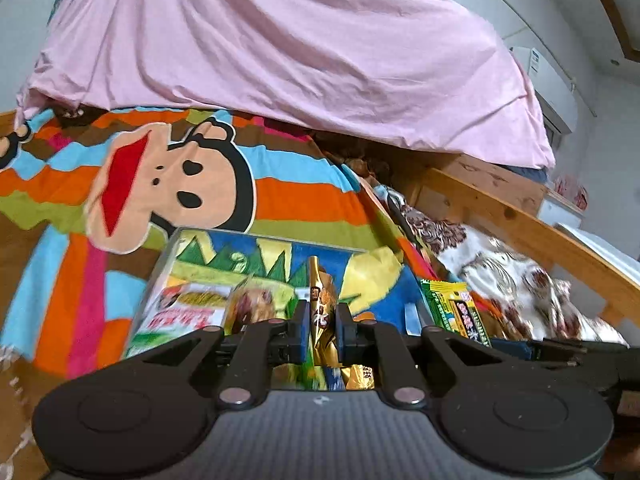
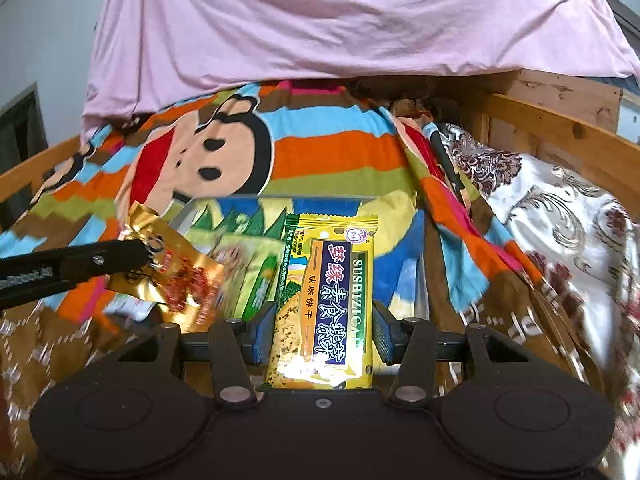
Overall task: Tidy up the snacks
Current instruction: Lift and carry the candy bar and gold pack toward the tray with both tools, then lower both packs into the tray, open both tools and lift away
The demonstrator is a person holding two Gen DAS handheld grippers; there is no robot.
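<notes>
We carry two snacks toward the clear plastic box (image 2: 420, 280) on the bed.
Left claw (image 1: 323, 326) pinches a crinkled gold foil packet (image 1: 322, 312); right claw (image 2: 320, 334) clamps a yellow-green biscuit wrapper (image 2: 326, 300); next we lower both in.

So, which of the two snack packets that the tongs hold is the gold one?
The gold packet is in the left tongs, pinched thin and crumpled. The right tongs hold the flat yellow-green cracker packet.
</notes>
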